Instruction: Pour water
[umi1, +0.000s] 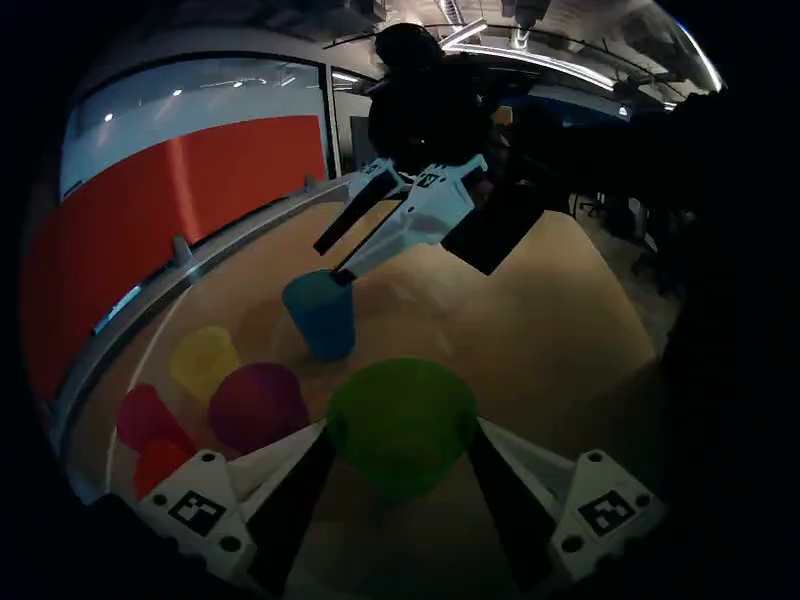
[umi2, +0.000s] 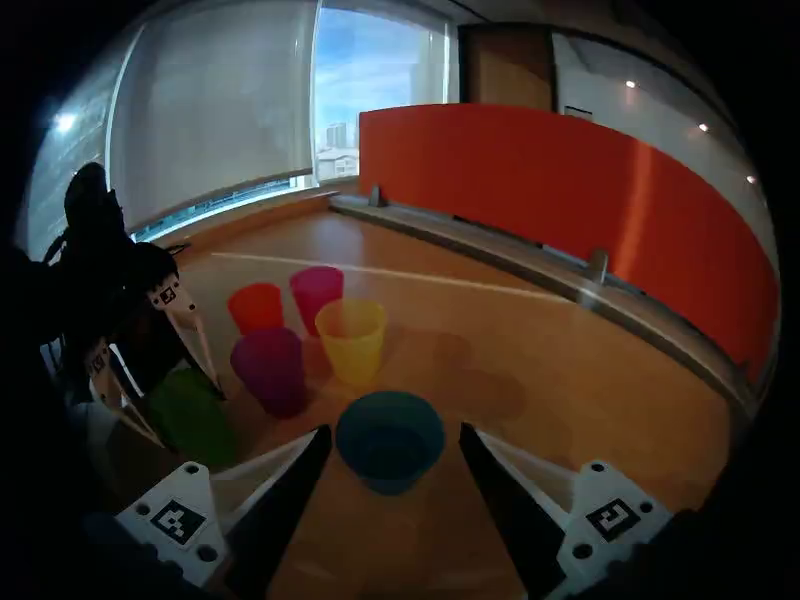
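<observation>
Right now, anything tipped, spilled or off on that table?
Nothing stands out. The green cup, blue cup, yellow cup, purple cup, orange cup and pink cup all stand upright, and the table shows no puddle.

Cups (umi2: 352, 340) close together on table (umi2: 560, 390)

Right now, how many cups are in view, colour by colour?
blue cup: 1
green cup: 1
purple cup: 1
yellow cup: 1
orange cup: 1
pink cup: 1
Total: 6 cups
</observation>
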